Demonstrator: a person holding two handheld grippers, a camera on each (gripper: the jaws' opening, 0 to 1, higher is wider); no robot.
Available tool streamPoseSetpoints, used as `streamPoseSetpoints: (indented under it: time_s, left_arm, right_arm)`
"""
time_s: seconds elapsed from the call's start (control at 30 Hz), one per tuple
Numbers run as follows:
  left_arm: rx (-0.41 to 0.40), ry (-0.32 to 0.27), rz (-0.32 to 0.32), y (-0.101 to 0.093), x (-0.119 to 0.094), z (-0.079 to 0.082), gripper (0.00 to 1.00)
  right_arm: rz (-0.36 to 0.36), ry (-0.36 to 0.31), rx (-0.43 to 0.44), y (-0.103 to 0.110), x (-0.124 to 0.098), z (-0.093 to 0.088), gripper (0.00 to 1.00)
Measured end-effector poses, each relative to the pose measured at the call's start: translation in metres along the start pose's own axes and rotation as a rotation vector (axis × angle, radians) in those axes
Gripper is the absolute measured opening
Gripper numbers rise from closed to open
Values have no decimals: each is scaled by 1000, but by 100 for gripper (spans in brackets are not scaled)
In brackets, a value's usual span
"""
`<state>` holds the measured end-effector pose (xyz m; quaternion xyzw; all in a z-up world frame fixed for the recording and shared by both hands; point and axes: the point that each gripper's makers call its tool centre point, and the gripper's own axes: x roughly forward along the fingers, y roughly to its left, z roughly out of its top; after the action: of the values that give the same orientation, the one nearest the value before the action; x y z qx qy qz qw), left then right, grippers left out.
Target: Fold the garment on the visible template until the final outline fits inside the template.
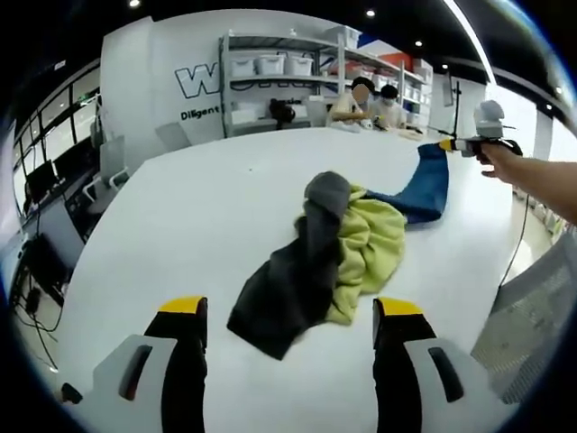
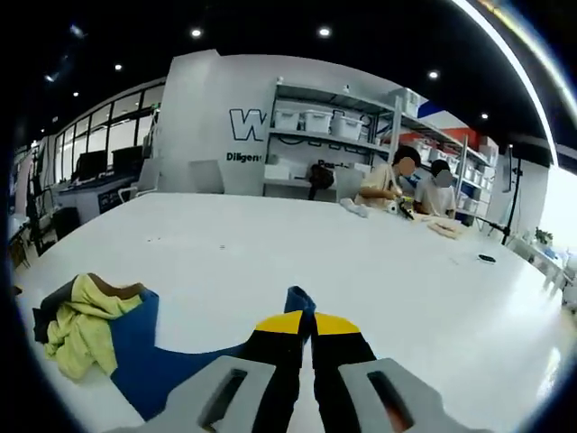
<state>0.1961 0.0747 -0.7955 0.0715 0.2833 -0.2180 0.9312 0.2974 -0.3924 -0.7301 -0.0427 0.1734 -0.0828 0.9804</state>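
Lying in a crumpled heap on the white desk, the clothing falls into three parts: a dark grey garment nearest the left camera, a yellow-green garment bunched against it, and a blue garment that stretches away from the heap toward the far right. In the left gripper view the left hand-held gripper hangs above the desk just short of the grey cloth, its two yellow-tipped jaws spread wide apart with nothing between them. Farther off in that view a person's arm reaches in from the right and holds the right hand-held gripper at the far end of the blue garment, which is lifted there into a raised corner. In the right gripper view the right hand-held gripper's yellow-tipped jaws are pressed together on that blue corner, a small fold of the cloth poking up just beyond the tips, while the rest of the blue fabric trails down and left to the pile, where the yellow-green cloth sits on top of it. No template outline can be made out on the desk. At the far edge two people sit before metal shelving loaded with bins.
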Motion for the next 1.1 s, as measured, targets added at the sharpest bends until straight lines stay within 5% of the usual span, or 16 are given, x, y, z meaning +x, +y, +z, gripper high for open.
streamPoseSetpoints:
  time_s: [0.8,0.97,1.1]
  left_arm:
    - [-9,9,21,6,1,-3,68]
    - [-8,9,20,6,1,-3,68]
    - [-6,10,20,6,1,-3,68]
  right_arm:
    - [-177,-39,70,-62,6,-3,0]
    - [-221,-16,95,-72,3,-12,0]
    - [-264,66,120,-80,0,-34,0]
